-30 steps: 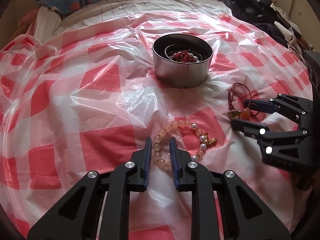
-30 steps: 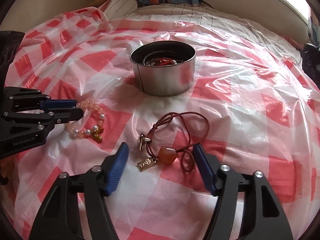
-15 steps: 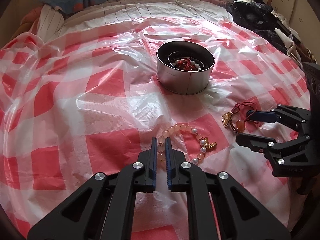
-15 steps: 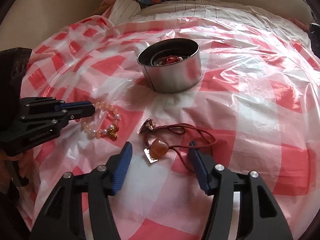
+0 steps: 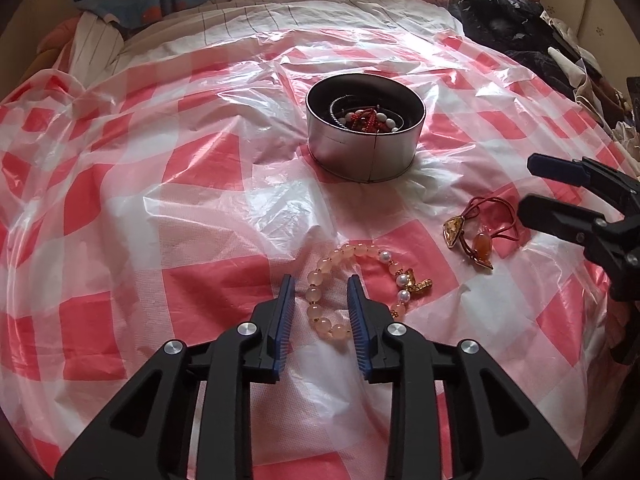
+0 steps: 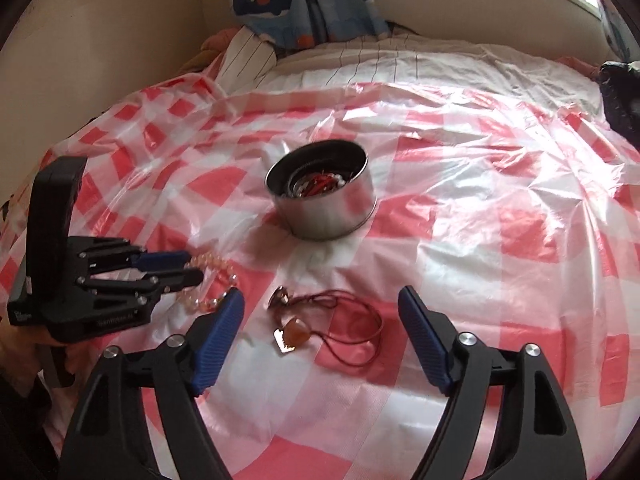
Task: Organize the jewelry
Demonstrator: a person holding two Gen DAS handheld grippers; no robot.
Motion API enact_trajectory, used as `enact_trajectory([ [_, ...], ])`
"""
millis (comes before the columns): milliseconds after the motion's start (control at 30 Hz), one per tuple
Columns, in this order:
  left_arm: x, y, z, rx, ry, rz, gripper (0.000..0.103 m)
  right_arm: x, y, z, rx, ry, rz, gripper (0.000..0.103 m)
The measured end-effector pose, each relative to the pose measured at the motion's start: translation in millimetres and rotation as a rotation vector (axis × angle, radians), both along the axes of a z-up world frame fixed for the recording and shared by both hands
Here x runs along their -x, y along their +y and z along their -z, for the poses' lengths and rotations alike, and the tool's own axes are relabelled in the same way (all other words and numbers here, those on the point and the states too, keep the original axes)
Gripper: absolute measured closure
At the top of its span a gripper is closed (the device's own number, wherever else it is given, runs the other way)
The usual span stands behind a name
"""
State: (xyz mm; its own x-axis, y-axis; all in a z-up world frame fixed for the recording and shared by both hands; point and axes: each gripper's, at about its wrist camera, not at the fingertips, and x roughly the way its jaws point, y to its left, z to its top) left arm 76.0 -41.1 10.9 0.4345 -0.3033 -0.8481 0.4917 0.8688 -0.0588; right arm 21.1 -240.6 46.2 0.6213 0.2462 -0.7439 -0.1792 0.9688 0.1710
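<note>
One bed (image 5: 360, 12) fills both views, its striped pale bedding showing at the far edge; over it lies one sheet of thin, glossy, crinkled plastic (image 5: 160, 184) checked in red and white; one piece of blue cloth printed with a whale (image 6: 280, 4) hangs at the head of the bed, and a heap of dark clothing (image 5: 520, 32) lies at the far right corner in the left wrist view.

Two black claws with ribbed blue pads work over the sheet. The right claw (image 6: 320, 336) stands wide, its jaws opening, nothing gripped; the cord necklace lies on the sheet between and just beyond its pads, clear of both. The left claw (image 5: 320, 320) is narrower, its jaws opening too; a stretch of the bead bracelet lies between its pads, and they do not press on it.

One round metal tin (image 5: 364, 140), smooth-walled, open-topped and dark inside, sits on the sheet beyond both claws; inside it lies a tangle of red and white beads with a fine chain, too jumbled to count.

Two pieces of jewelry lie loose on the sheet, near each other but apart: one dark red cord necklace (image 6: 352, 320) in loose loops, carrying an amber stone and small gold-coloured metal pendants; one bracelet (image 5: 340, 260) of round, translucent peach beads with a few white pearls and a gold charm, forming a ring.
</note>
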Motion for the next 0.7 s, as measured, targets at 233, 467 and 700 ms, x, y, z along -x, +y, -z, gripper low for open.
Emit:
enact_trajectory([
  [233,0.3,0.1,0.3,0.01,0.007,0.005,0.073,-28.6,28.4,38.7,0.16,0.117,-0.042,0.019],
  [467,1.2,-1.1,1.1,-0.009,-0.012,0.019,0.079,-21.0,25.5,41.6,0.12,0.15,-0.072,0.084],
  [700,0.8,1.8,-2.3,-0.006,-0.025,0.021,0.096,-10.3,22.5,33.4,0.053,0.14,-0.07,0.085],
])
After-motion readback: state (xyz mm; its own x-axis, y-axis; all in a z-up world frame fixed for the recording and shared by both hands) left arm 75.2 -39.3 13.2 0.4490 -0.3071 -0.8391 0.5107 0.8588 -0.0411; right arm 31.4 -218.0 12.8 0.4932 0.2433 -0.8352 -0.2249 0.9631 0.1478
